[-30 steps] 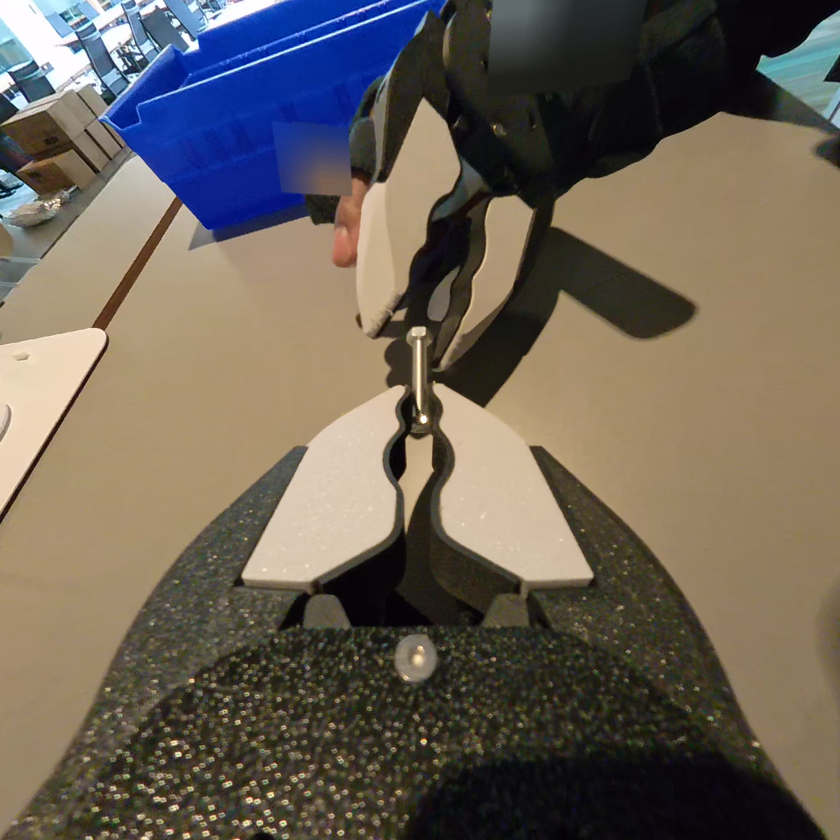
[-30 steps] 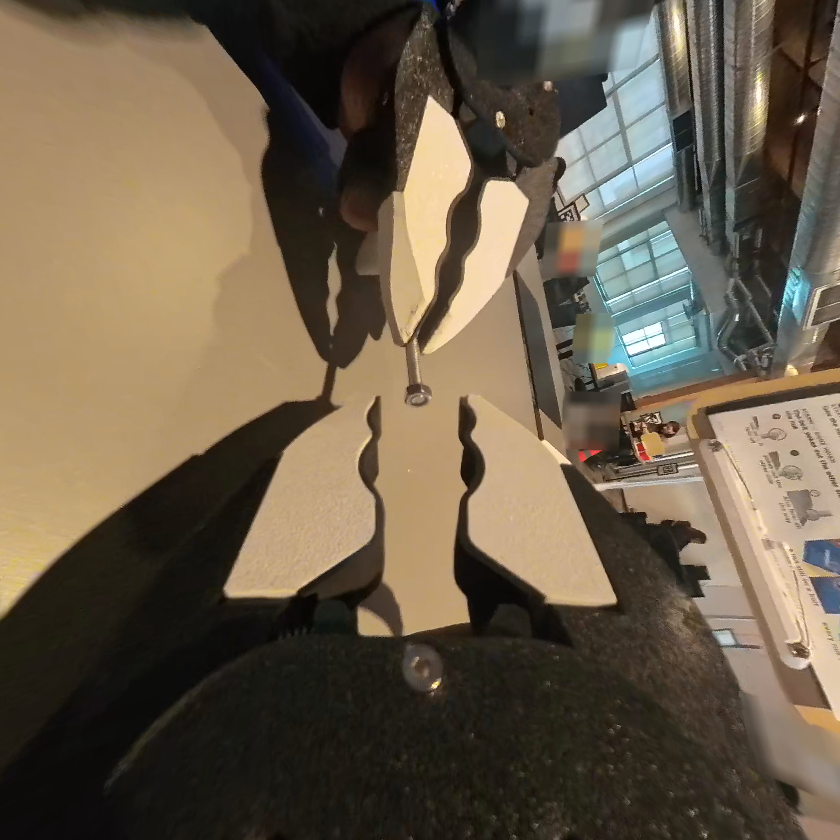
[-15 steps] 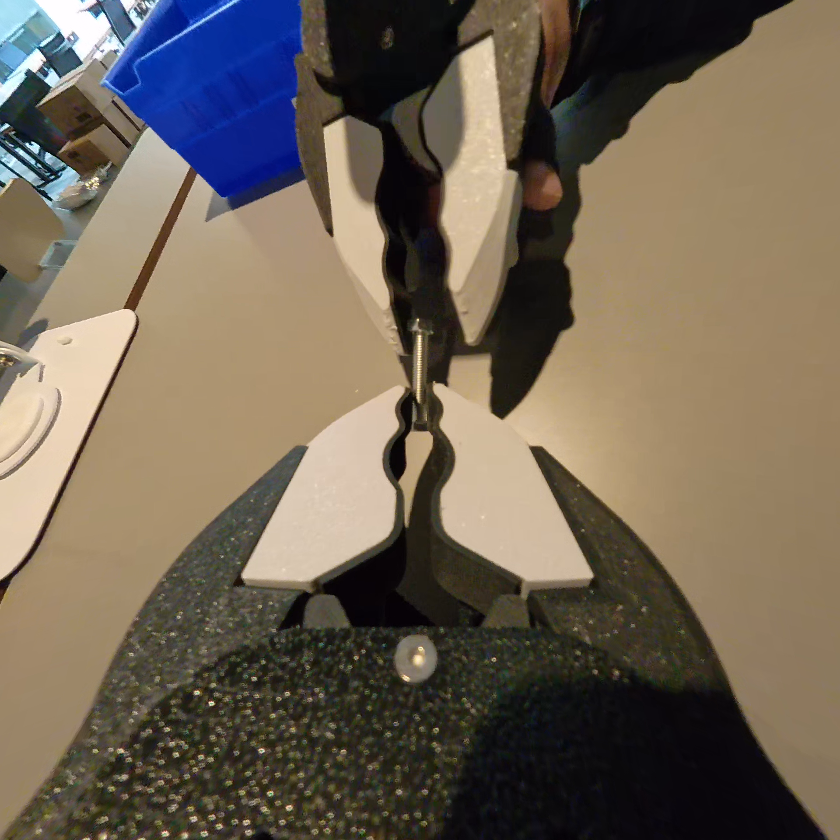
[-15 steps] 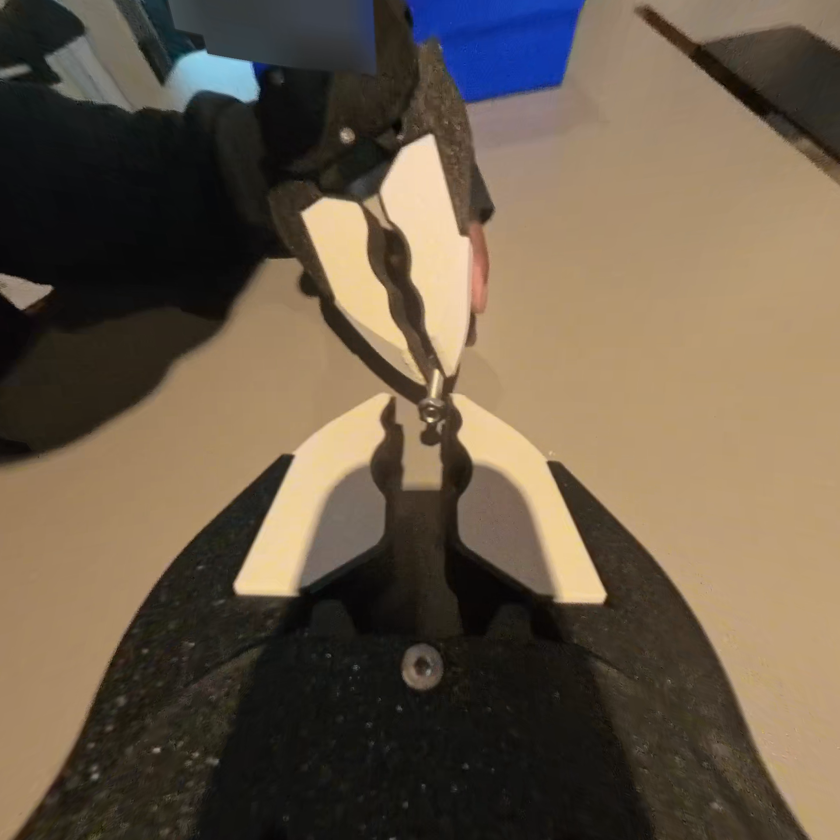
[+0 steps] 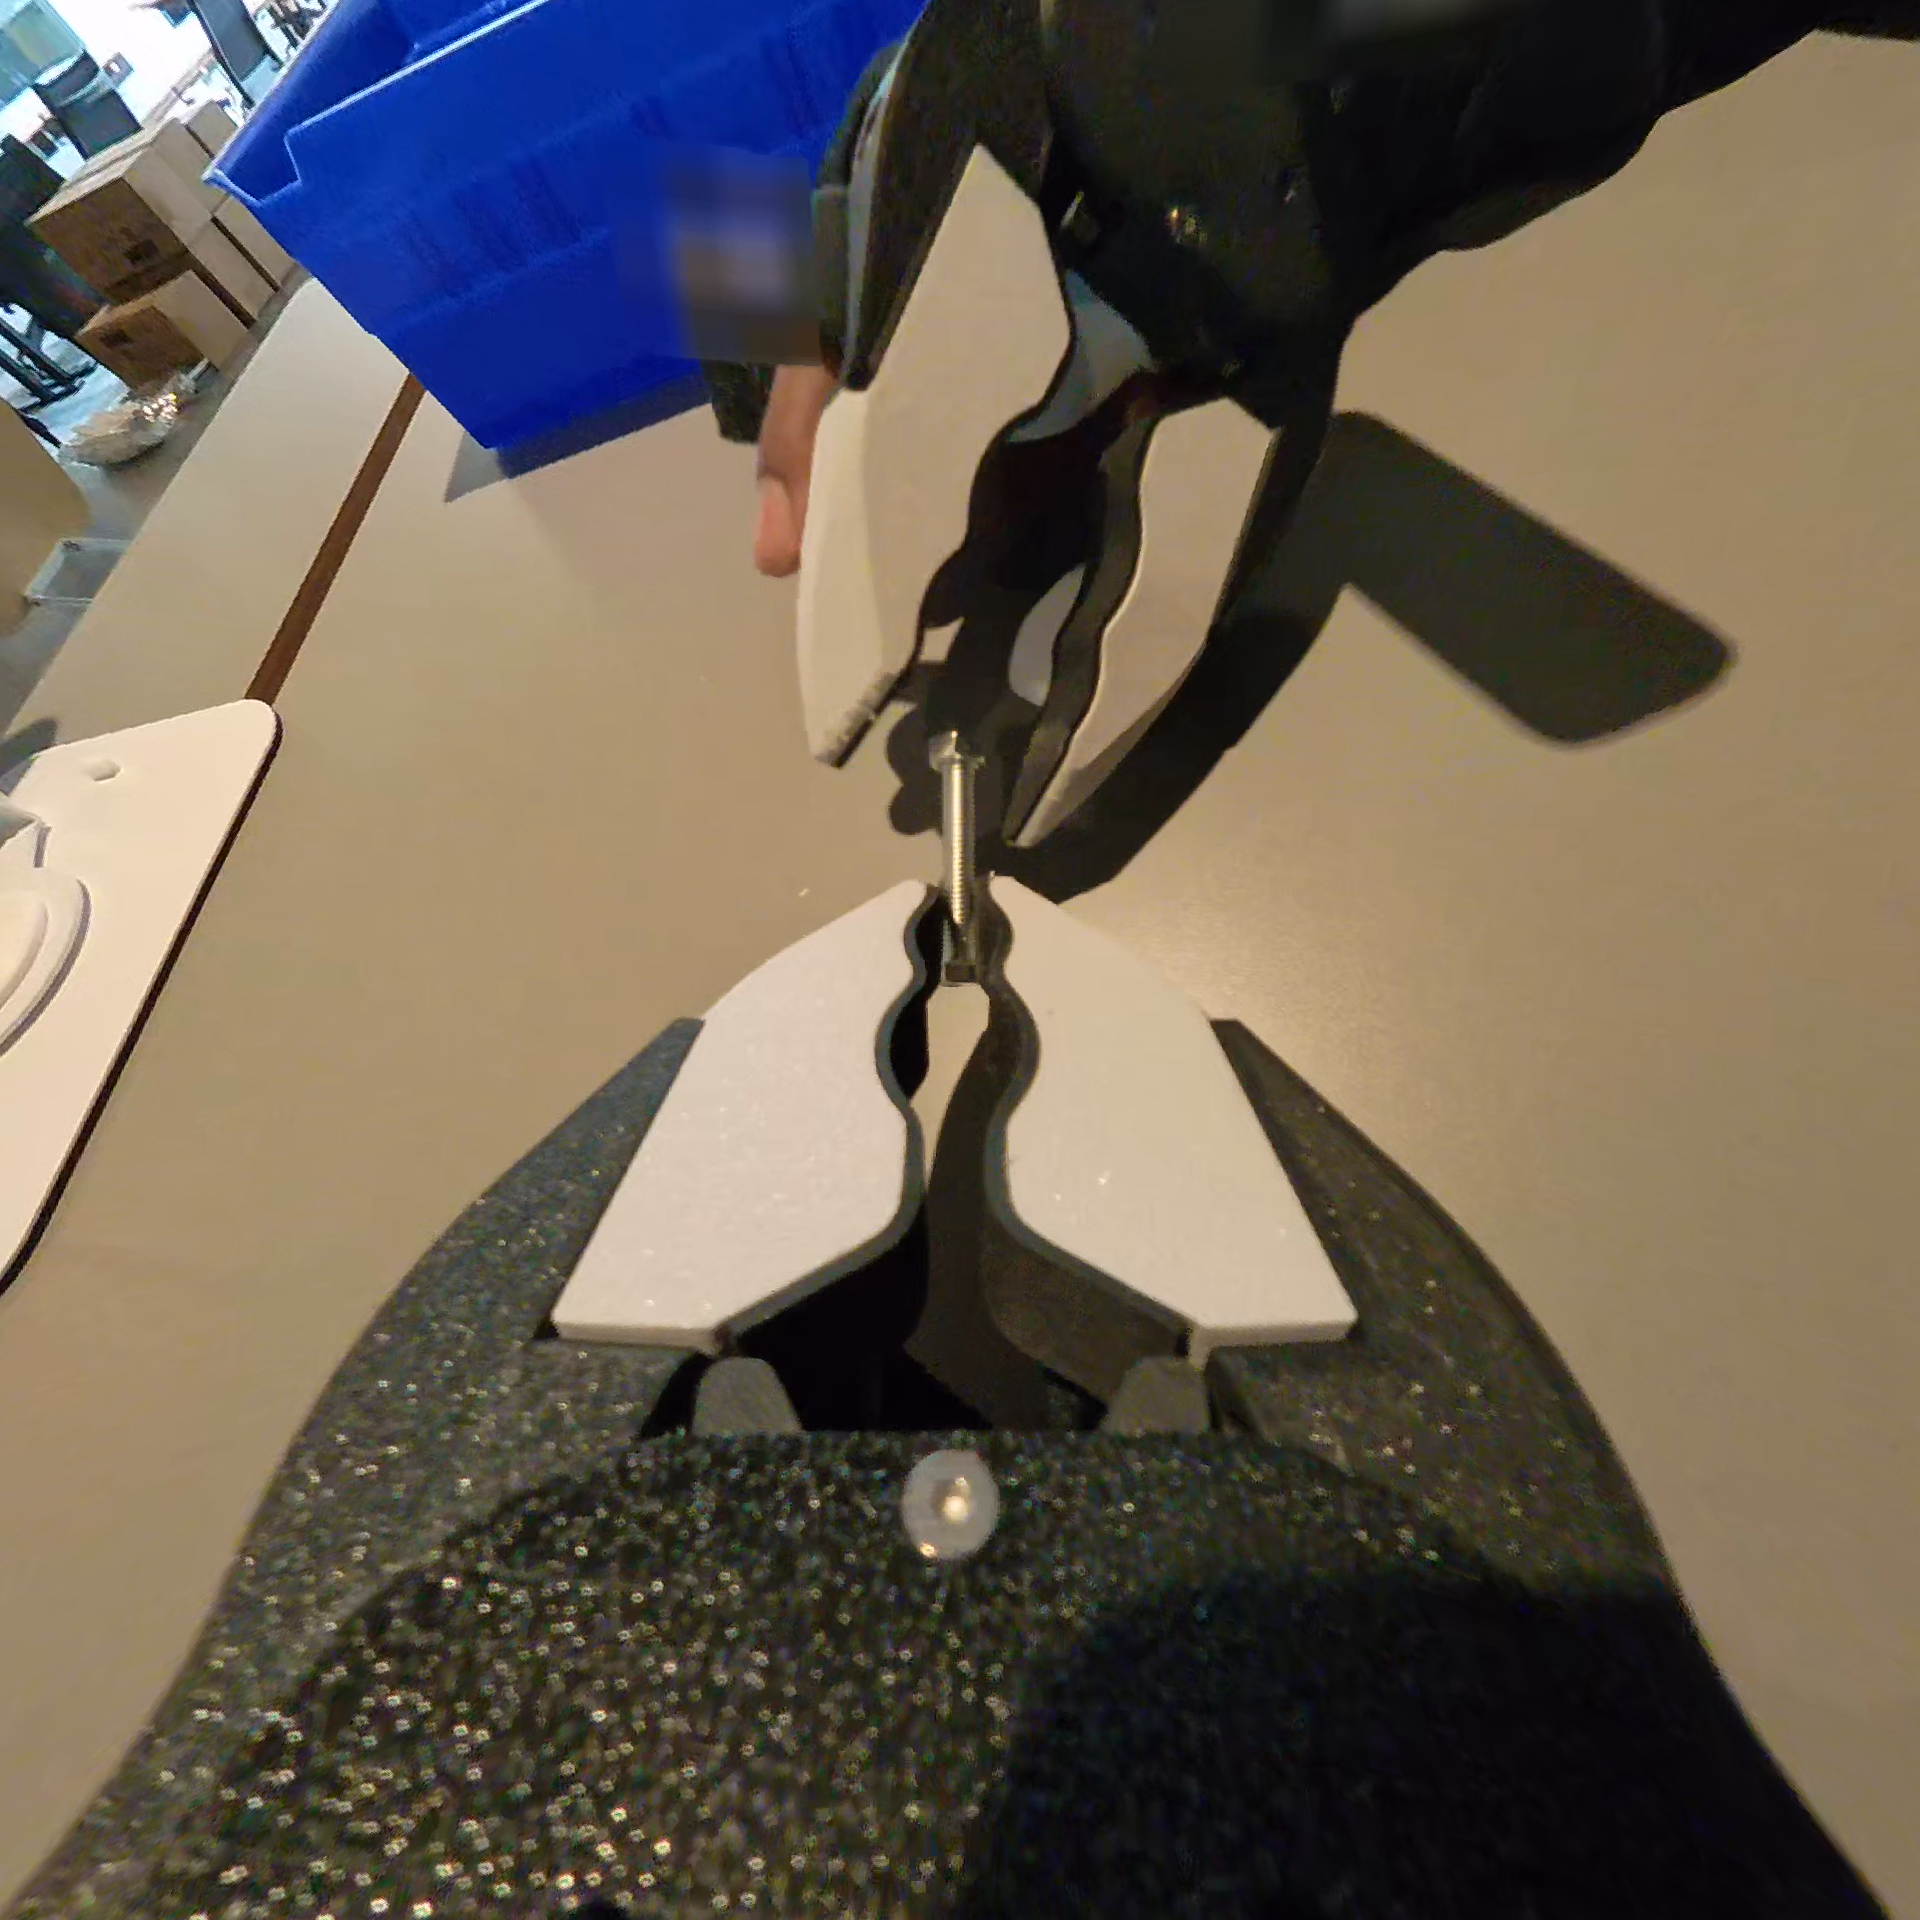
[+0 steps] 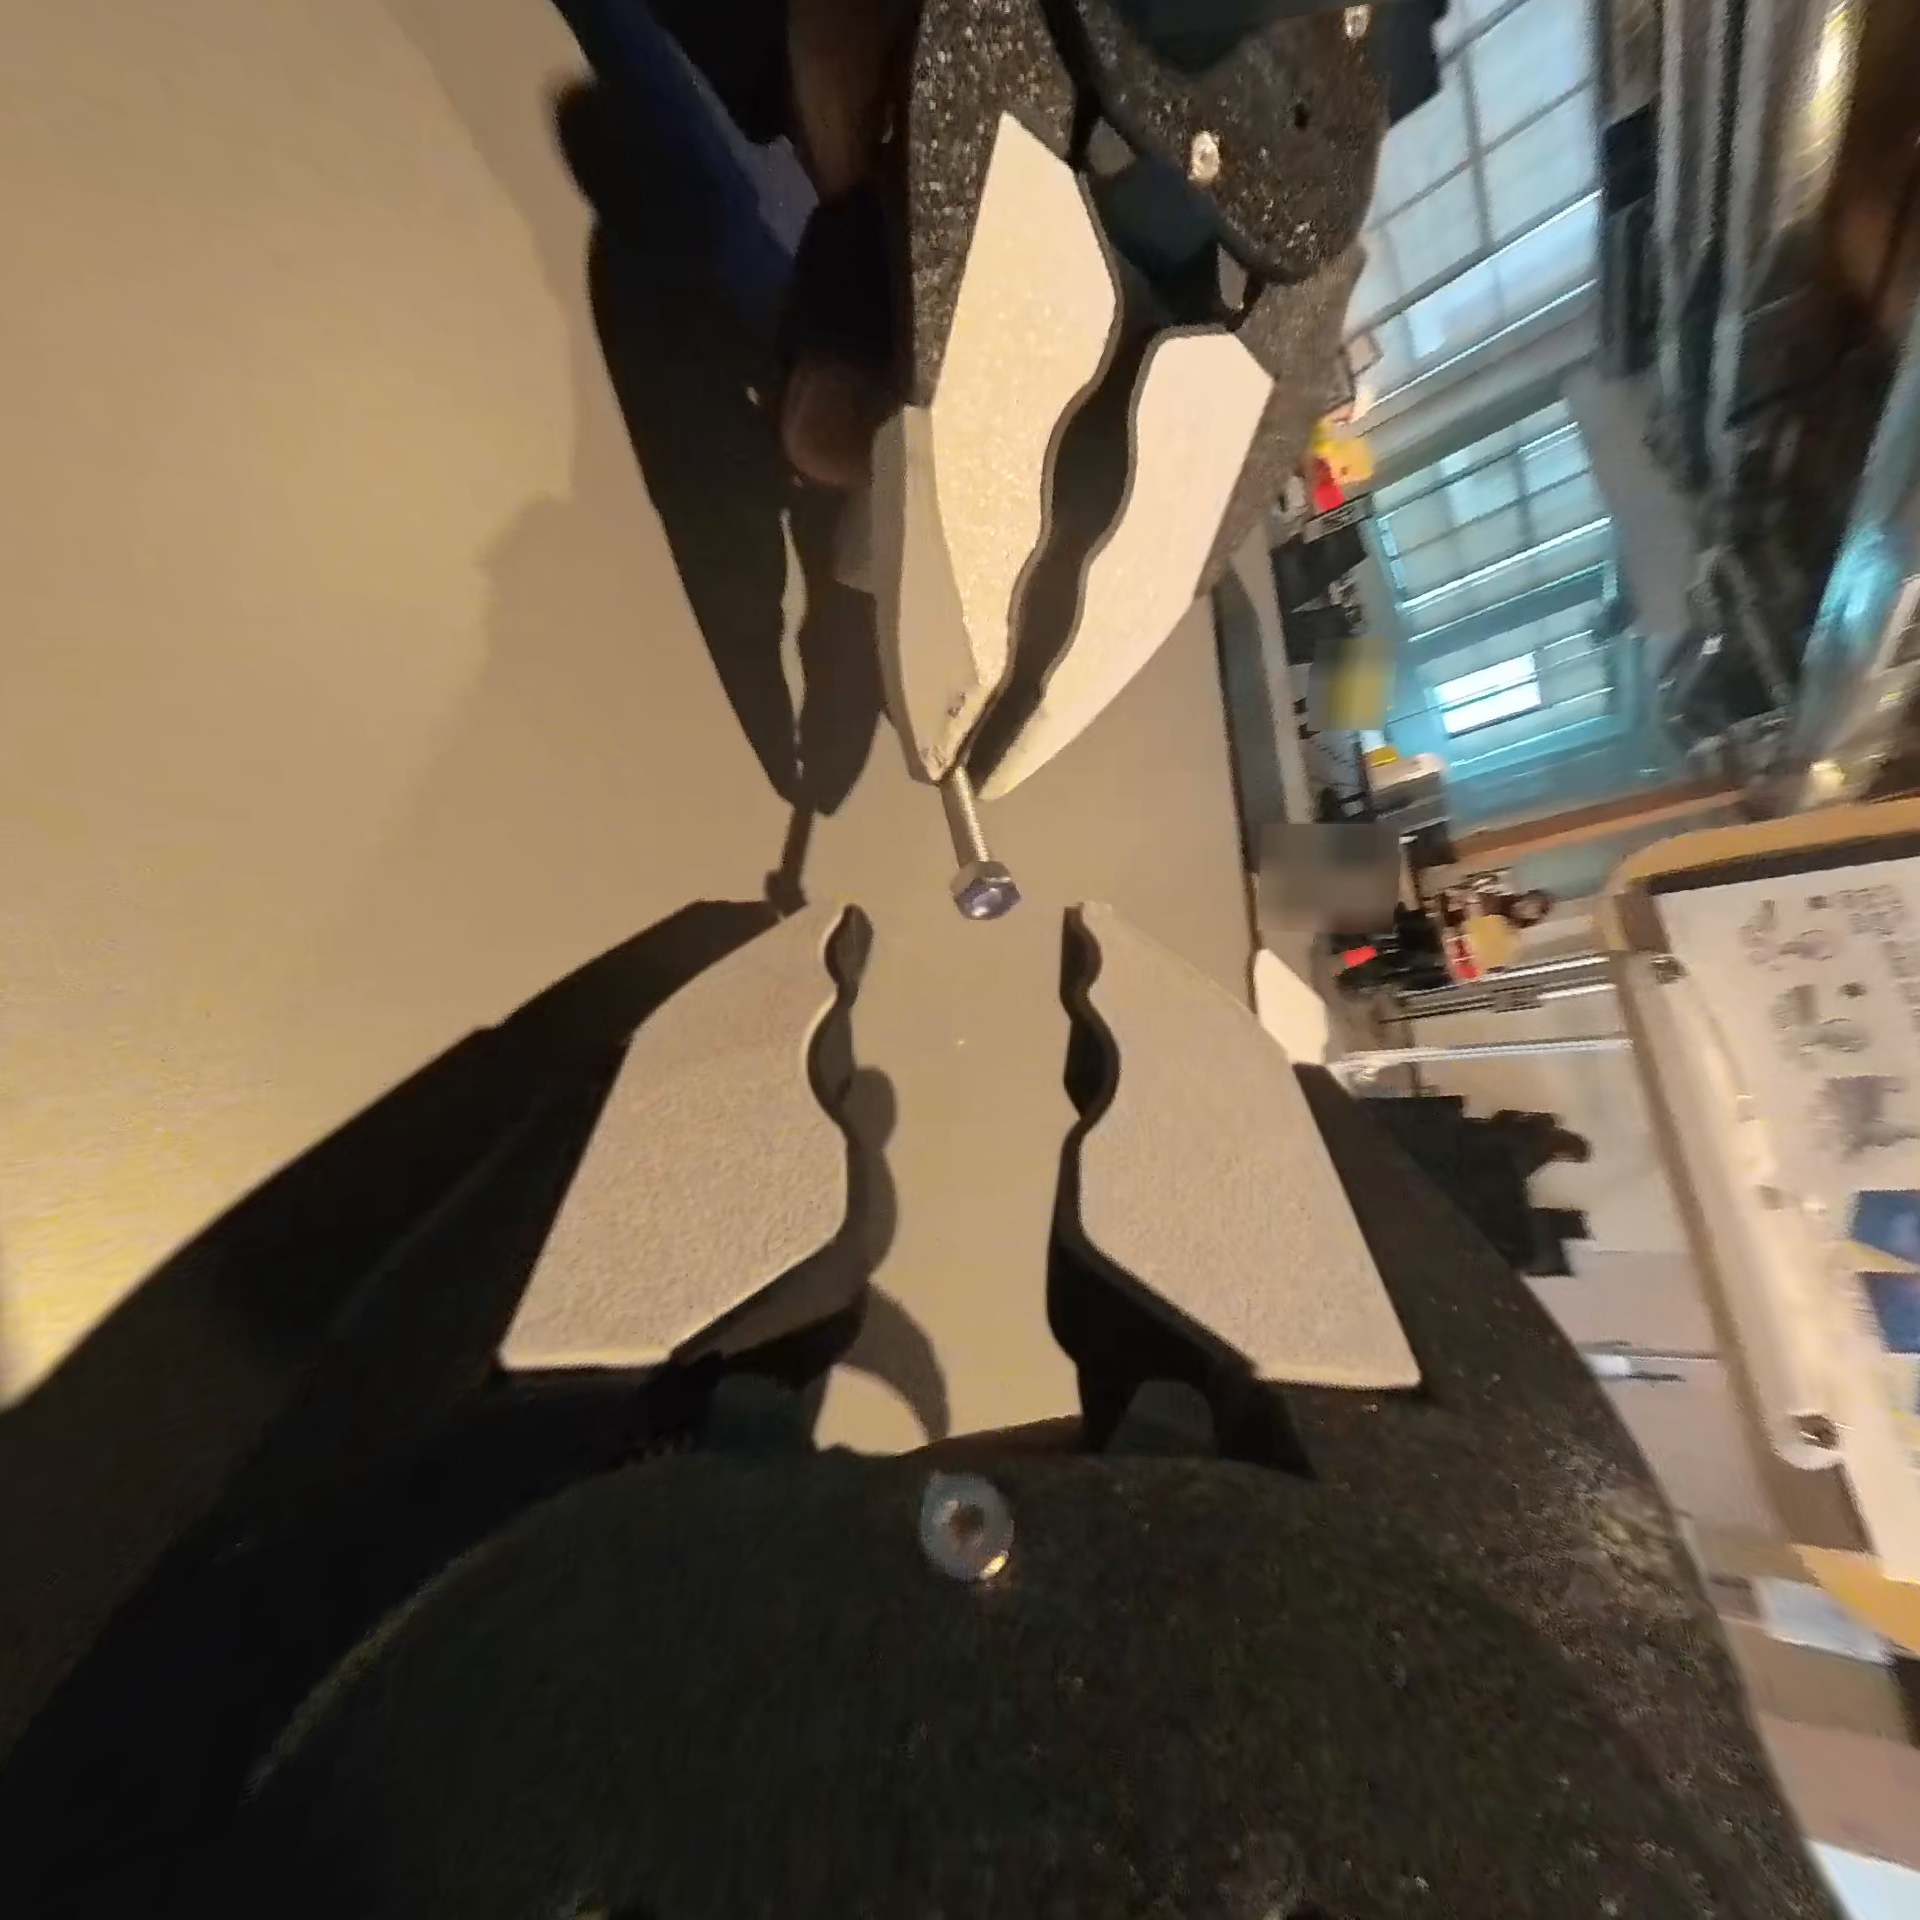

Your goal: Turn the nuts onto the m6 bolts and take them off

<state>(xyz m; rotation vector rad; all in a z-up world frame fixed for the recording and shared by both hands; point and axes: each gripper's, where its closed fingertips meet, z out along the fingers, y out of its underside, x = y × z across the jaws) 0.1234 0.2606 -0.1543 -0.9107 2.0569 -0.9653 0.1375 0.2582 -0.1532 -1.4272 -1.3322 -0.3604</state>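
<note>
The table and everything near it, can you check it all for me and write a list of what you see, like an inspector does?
Surface: plain beige matte table, one dark seam strip at its left.
Job's things: thin silver threaded metal bolt held off the table; small silver hex nut sits on its far end.
Clutter: white flat board with rounded corners at the left edge; big blue plastic bins at the back.
Grippers: left claw shut on the bolt; right claw open, just short of the nut, not touching.
Cables: nothing seen.
Surroundings: brown cardboard boxes, tall windows, a white printed sheet on a board.
</note>
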